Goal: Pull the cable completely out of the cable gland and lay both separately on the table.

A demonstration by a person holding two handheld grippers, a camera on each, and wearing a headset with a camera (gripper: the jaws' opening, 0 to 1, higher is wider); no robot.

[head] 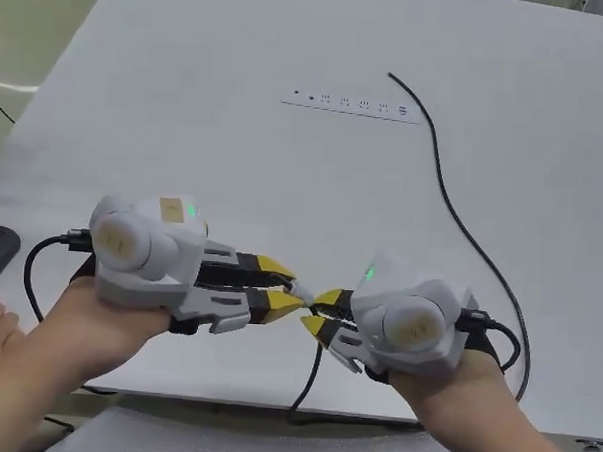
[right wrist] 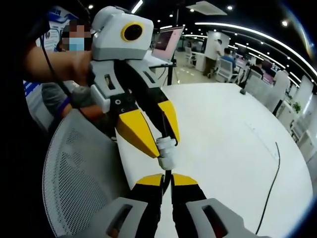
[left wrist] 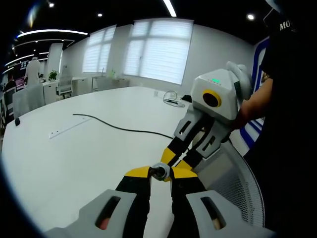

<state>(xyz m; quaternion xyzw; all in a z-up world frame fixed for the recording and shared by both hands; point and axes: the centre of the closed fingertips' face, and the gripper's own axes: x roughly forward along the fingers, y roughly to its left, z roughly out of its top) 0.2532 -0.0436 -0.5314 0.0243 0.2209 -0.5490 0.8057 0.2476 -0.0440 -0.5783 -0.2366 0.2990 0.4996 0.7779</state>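
A small white cable gland sits between the yellow jaw tips of my left gripper, which is shut on it just above the table's front edge. In the left gripper view the gland shows end-on between that gripper's own tips. My right gripper faces the left one tip to tip. It is shut on the black cable right below the gland. The cable hangs down from there past the table edge.
A white power strip lies at the far middle of the white table. A long black cord runs from near it toward the right front. A grey mesh chair back stands below the grippers.
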